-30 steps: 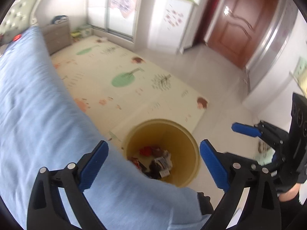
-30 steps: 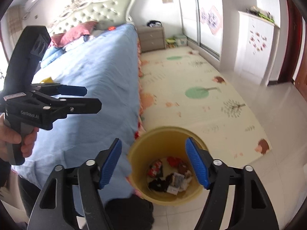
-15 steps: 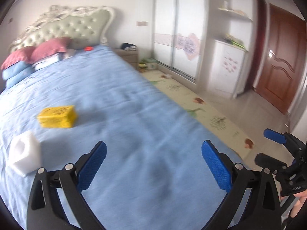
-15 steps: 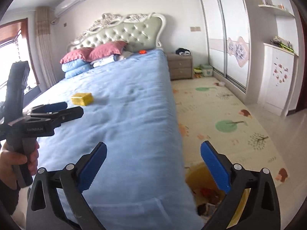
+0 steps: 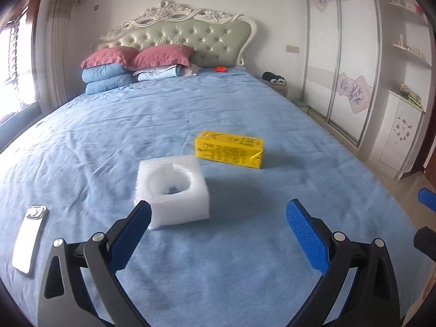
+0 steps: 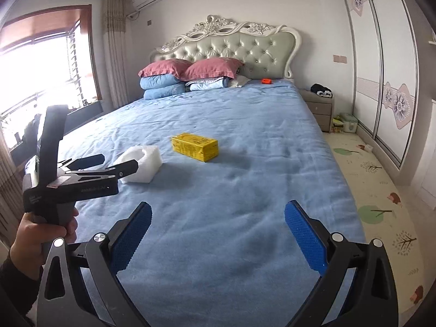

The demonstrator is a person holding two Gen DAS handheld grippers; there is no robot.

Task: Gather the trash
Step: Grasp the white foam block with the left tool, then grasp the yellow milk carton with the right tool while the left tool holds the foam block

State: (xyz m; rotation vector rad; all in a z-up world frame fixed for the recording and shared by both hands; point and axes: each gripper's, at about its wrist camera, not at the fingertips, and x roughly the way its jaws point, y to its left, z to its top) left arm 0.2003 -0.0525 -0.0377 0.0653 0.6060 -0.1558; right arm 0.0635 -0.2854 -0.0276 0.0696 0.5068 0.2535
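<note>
A white foam block (image 5: pixel 172 190) with a round hollow lies on the blue bed, just ahead of my left gripper (image 5: pixel 218 234), which is open and empty. A yellow carton (image 5: pixel 229 149) lies on its side behind the block. In the right wrist view the foam block (image 6: pixel 141 163) and the yellow carton (image 6: pixel 194 146) lie mid-bed. My right gripper (image 6: pixel 217 234) is open and empty over the near bed. The left gripper (image 6: pixel 109 163) shows there at the left, its tips by the foam block. The trash bin is out of view.
A silver phone (image 5: pixel 28 238) lies on the bed (image 5: pixel 190 103) at the near left. Pillows (image 5: pixel 136 57) and folded blankets sit by the headboard, with a small red thing (image 5: pixel 221 69) near them. A nightstand (image 6: pixel 320 109), wardrobe (image 6: pixel 381 68) and play mat (image 6: pixel 376 190) are to the right.
Both grippers have swung up and left from the yellow bin on the floor to face the bed. The foam block and carton are now near the left gripper. Both stayed open.
</note>
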